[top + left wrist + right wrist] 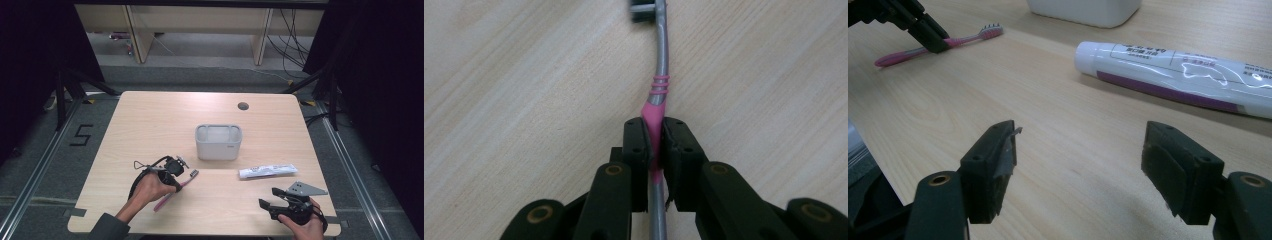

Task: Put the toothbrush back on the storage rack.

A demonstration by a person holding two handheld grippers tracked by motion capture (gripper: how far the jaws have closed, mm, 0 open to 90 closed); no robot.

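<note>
High view: my left hand-held gripper (pixel 181 165) sits at the near-left of the bench (pixel 150 120), jaws down on the pink toothbrush (pixel 172 191). The brush lies flat on the wood, angled, bristle head toward the grey caddy (pixel 218 142), pink tail end toward me. Caddy stands upright mid-bench, apart from the brush. White toothpaste tube (pixel 266 171) lies on its side just right of the caddy's front. My right hand-held gripper (pixel 272 199) rests at the near-right edge, jaws pointing left, short of the tube.

Left gripper view: my left hand-held gripper (pixel 655 142) is clamped on the toothbrush (pixel 660 70). Both pads press the pink part of the handle from either side. The grey neck runs up and away to the bristle head at the top edge. Brush lies on the wood.

Right gripper view: my right hand-held gripper (pixel 1078 160) stands wide open, bare bench between the jaws. Toothpaste tube (pixel 1178 75) lies ahead and to the right, untouched. Caddy (pixel 1083 10) base shows at the top. Far left, the toothbrush (pixel 968 38) lies flat with my other gripper's black jaws on its handle.
</note>
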